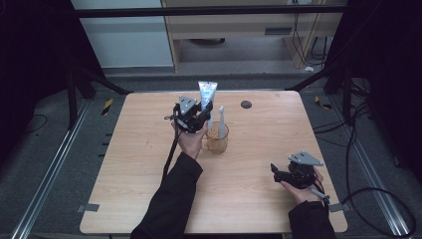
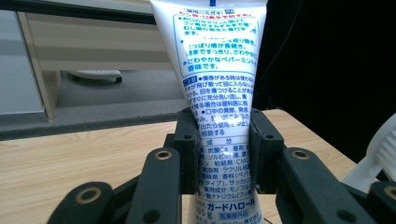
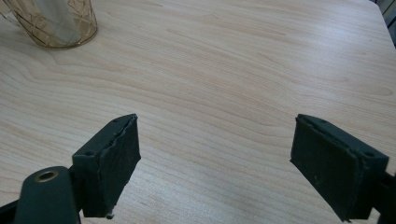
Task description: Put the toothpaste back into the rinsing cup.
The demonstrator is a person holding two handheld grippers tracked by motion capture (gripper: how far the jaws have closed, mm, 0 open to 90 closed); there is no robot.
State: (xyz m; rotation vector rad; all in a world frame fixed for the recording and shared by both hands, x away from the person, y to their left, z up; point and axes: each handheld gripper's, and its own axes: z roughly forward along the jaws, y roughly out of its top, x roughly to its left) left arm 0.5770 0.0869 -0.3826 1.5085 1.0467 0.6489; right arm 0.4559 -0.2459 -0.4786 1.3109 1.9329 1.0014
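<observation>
The tube (image 1: 207, 94) was clamped upright in the left gripper (image 1: 203, 113) above the cup (image 1: 218, 138) near the tabletop's far edge, the right gripper (image 3: 215, 163) open; if lowered off-centre, the cup might be tipped.

A lab: black frame rig (image 1: 199, 10), cables (image 1: 358, 149), lone wooden table (image 1: 149, 149).

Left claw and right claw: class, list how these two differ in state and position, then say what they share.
1. The left claw is shut on the toothpaste tube; the right claw stands open, holding nothing.
2. The left claw is raised beside the amber cup mid-table; the right claw sits low near the table's front right corner.
Both have black jaws and a grey three-cornered top plate.
</observation>
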